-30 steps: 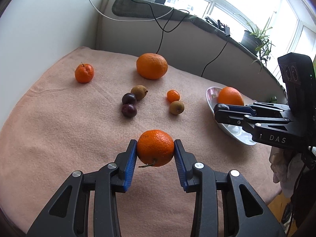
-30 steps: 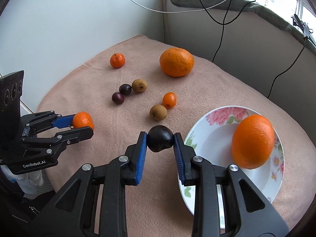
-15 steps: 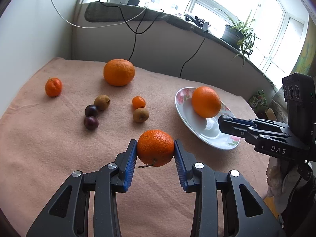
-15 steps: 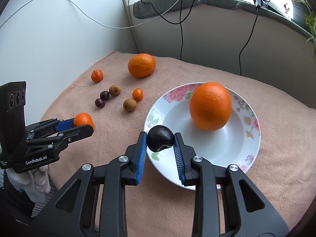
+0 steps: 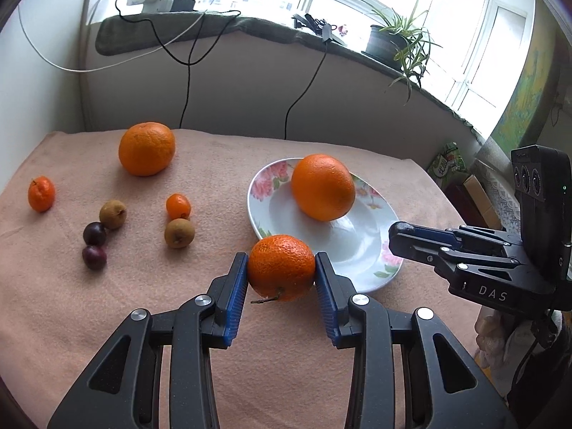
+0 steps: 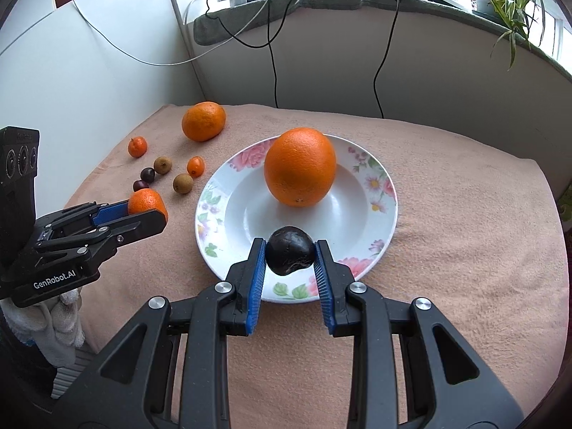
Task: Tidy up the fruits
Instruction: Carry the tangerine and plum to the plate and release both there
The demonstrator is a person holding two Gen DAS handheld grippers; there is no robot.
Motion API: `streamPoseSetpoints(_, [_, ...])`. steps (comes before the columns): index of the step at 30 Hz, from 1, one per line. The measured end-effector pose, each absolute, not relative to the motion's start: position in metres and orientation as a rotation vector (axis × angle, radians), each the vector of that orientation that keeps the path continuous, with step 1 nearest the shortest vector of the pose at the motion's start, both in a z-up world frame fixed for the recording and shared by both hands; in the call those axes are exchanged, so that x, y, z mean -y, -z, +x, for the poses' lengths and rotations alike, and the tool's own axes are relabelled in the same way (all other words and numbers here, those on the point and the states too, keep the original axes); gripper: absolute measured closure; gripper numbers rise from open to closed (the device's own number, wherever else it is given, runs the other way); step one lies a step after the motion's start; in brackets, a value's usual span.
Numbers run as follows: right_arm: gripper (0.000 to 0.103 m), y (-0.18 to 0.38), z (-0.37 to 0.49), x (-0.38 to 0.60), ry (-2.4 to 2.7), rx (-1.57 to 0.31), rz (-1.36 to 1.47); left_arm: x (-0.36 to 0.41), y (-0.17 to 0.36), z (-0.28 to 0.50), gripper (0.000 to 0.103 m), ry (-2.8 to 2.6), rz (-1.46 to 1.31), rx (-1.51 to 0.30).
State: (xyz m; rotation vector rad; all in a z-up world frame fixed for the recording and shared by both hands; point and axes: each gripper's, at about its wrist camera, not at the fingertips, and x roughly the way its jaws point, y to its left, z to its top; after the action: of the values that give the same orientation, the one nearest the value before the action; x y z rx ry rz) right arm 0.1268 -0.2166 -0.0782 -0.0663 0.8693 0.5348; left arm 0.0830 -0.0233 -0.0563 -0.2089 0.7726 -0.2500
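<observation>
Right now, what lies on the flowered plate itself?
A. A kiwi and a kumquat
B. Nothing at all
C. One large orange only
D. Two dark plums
C. A single large orange rests on the flowered plate; the dark fruit over its near rim is clamped in the right gripper, not set down.

Two handheld grippers share one build: matte black plastic linkage arms with triangular cut-outs, joined by round silver screws, each finger lined with a ribbed blue pad. The left gripper (image 6: 148,211) carries white "GenRobot.AI" lettering on its side and a black camera box with three round lenses behind it. The right gripper (image 5: 402,230) bears "DAS" in white below its linkage, the same three-lens box behind. A white knitted glove (image 6: 53,318) shows beneath the left gripper.
</observation>
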Motion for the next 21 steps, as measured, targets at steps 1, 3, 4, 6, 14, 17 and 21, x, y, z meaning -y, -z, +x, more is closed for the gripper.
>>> streamPoseSetpoints(1, [0.075,0.079,0.128,0.218,-0.529,-0.869,-0.065,0.026,0.056,0.085,0.067,0.252,-0.205,-0.774])
streamPoseSetpoints(3, [0.075,0.080,0.129,0.223,-0.518,-0.869,-0.062,0.030,0.056,0.088,0.067,0.257,-0.196,-0.779])
streamPoseSetpoints(4, [0.075,0.081,0.130,0.224,-0.515,-0.871,-0.059,0.032,0.056,0.090,0.067,0.257,-0.192,-0.781])
streamPoseSetpoints(6, [0.075,0.083,0.131,0.226,-0.510,-0.874,-0.056,0.035,0.057,0.093,0.067,0.259,-0.186,-0.784])
streamPoseSetpoints(14, [0.074,0.086,0.134,0.231,-0.496,-0.877,-0.062,0.044,0.061,0.102,0.067,0.262,-0.165,-0.804])
streamPoseSetpoints(17, [0.074,0.087,0.135,0.231,-0.491,-0.879,-0.069,0.047,0.062,0.103,0.067,0.261,-0.156,-0.811])
streamPoseSetpoints(21, [0.074,0.086,0.135,0.231,-0.489,-0.872,-0.062,0.047,0.062,0.104,0.067,0.259,-0.154,-0.813])
